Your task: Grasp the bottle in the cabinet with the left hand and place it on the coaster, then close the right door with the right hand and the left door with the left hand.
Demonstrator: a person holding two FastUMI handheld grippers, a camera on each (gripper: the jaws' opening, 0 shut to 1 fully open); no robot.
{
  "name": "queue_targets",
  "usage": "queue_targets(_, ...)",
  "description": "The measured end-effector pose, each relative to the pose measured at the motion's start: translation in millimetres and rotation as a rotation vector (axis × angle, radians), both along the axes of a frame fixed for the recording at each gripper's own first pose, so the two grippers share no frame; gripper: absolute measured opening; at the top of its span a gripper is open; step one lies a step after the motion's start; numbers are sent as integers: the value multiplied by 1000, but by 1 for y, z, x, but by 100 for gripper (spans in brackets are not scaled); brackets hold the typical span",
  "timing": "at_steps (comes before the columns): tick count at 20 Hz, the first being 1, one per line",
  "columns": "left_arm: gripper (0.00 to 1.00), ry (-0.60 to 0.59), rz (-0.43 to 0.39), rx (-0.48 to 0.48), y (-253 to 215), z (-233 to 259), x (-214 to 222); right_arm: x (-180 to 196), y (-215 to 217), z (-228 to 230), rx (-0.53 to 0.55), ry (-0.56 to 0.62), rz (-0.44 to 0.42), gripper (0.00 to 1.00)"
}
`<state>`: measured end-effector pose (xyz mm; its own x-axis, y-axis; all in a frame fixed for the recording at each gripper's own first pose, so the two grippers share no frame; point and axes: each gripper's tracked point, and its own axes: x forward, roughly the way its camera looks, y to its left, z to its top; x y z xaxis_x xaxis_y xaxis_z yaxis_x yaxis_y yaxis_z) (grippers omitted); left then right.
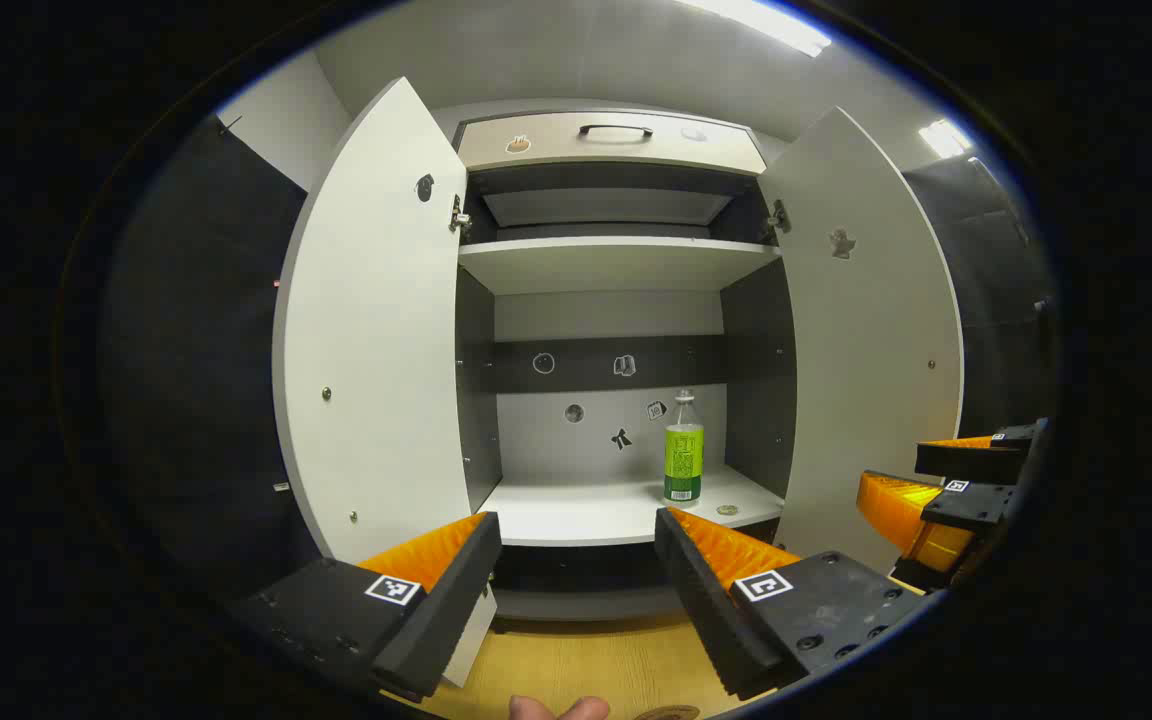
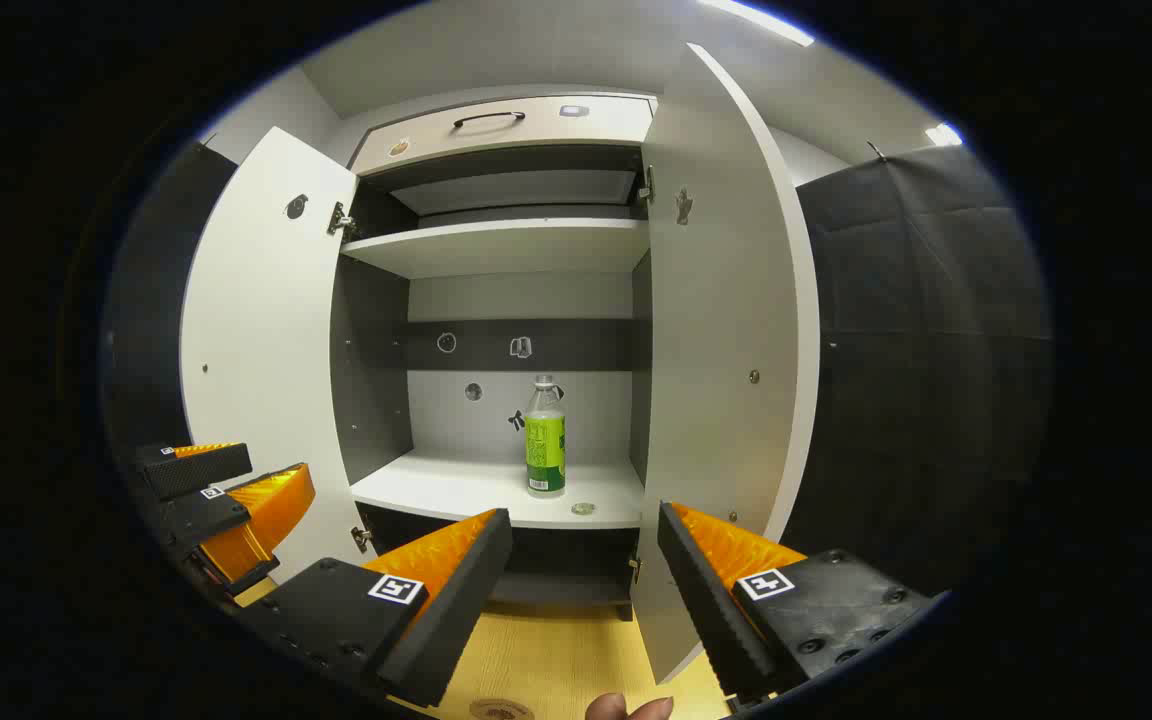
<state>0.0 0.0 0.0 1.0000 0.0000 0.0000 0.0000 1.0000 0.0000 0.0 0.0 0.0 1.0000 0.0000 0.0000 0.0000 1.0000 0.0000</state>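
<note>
On the lower shelf (image 1: 576, 515) of the open cabinet (image 1: 606, 150) the bottle (image 1: 683, 450) stands upright, its long axis vertical, cap up, toward the right-hand end of that shelf and near the front edge, with a small round disc (image 1: 727, 510) lying just beside its base. Seen from the left gripper (image 1: 576, 560), whose two fingers are spread wide apart and hold nothing, the bottle lies ahead, above and to the right of the gap between them, almost over the tip of the right-hand finger, and well apart from both. From the right gripper (image 2: 584, 555), also spread wide and empty, the bottle (image 2: 544, 445) sits ahead and close to the middle of the gap, a little left of centre. Both grippers hang out in front of the cabinet, over a pale wooden surface (image 1: 576, 670), at about the same stand-off, so neither looks clearly nearer; the task gives the grasp to the left one, which would, by my reading, need to travel forward and swing right to bring the bottle between its fingers, closing on the body from the sides. Both doors, the left door (image 1: 376, 330) and the right door (image 1: 866, 340), are swung fully open, so the way in to the shelf looks unblocked. A round thing at the bottom edge of the right gripper view may be the coaster (image 2: 501, 708), though I cannot be sure.
</note>
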Motion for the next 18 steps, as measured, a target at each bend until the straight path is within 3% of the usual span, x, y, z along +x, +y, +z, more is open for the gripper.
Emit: queue_targets(18,98,7,-2,-3,-5,1,8,8,0,2,24,-6,7,98)
